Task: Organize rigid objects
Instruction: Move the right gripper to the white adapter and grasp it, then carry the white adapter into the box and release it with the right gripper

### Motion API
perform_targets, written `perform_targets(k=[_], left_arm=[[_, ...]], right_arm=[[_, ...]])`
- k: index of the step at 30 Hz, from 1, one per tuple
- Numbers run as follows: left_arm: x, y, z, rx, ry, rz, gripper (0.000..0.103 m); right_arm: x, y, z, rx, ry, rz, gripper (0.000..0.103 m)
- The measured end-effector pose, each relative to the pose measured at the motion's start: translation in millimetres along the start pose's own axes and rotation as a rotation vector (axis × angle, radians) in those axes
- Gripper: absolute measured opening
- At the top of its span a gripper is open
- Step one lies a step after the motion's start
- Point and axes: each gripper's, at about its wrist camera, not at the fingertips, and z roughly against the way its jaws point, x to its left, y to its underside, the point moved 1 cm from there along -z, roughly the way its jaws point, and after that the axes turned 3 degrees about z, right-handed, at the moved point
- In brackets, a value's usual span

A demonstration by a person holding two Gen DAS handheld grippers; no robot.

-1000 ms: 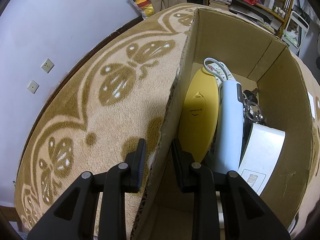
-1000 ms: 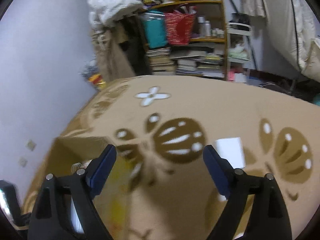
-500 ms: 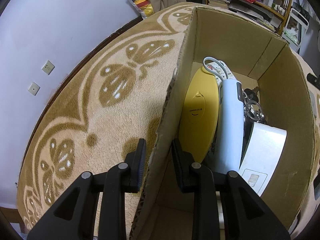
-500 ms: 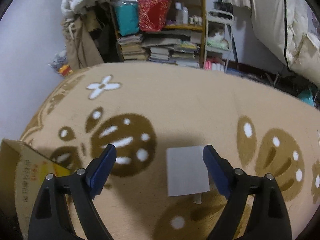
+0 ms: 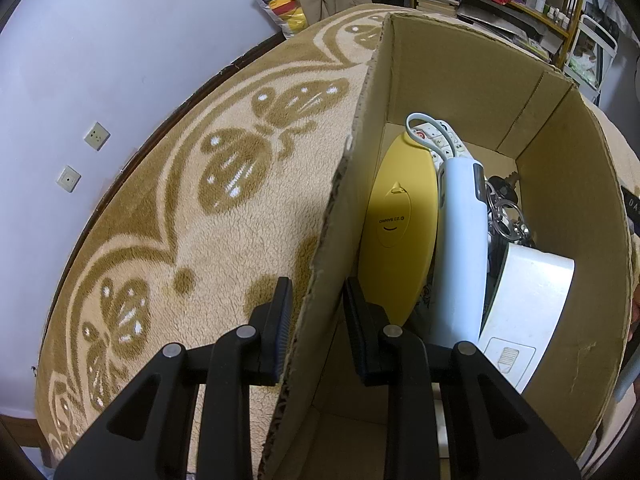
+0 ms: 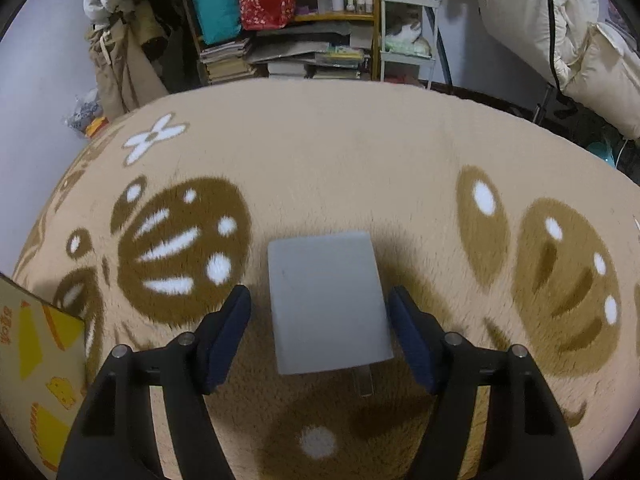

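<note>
**A:** Where do your left tongs [image 5: 314, 312] stand?

**B:** Your left tongs are clenched on the near side wall of the cardboard box [image 5: 460, 68]: one pad presses the wall's outer face, the other its inner face, and the torn top edge of the wall runs up between them.

**A:** And your right tongs [image 6: 320, 334]?

**B:** Your right tongs are closing, with the white charger block [image 6: 326, 300] between the two blue pads. A gap shows on each side of the block, so you grasp nothing yet. The block lies flat on the rug [image 6: 320, 152], and its metal prong [image 6: 362, 382] points back toward you.

**A:** What lies around the block?

**B:** Just left of it is a dark brown butterfly pattern in the rug; at the far left of that view you see a corner of the box with yellow print [image 6: 36, 340]. Well beyond the block stands a cluttered shelf [image 6: 288, 40] with books and bags.

**A:** And inside the box?

**B:** Past your left tongs you have a yellow oval case [image 5: 396, 224] standing on edge against the gripped wall, a pale blue device [image 5: 460, 240] beside it, a remote [image 5: 444, 140] behind, a bunch of keys [image 5: 506, 212], and a white boxy item [image 5: 524, 292] toward the far wall
</note>
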Motion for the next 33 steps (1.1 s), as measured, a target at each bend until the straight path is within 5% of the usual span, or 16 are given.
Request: perform_targets(k=[3, 20, 33], left_arm=[[0.0, 0.0, 0.0, 0.0, 0.0, -0.001, 0.026], [0.4, -0.1, -0.2, 0.0, 0.0, 0.0, 0.026], [0.4, -0.1, -0.1, 0.0, 0.0, -0.001, 0.026]], right_arm=[[0.4, 2.5, 0.7, 0.001, 0.014, 0.028, 0.056], [10.9, 17.7, 22.1, -0.024, -0.032, 0.075, 0.056], [40.5, 0.8, 77.9, -0.133, -0.119, 0.141, 0.056]])
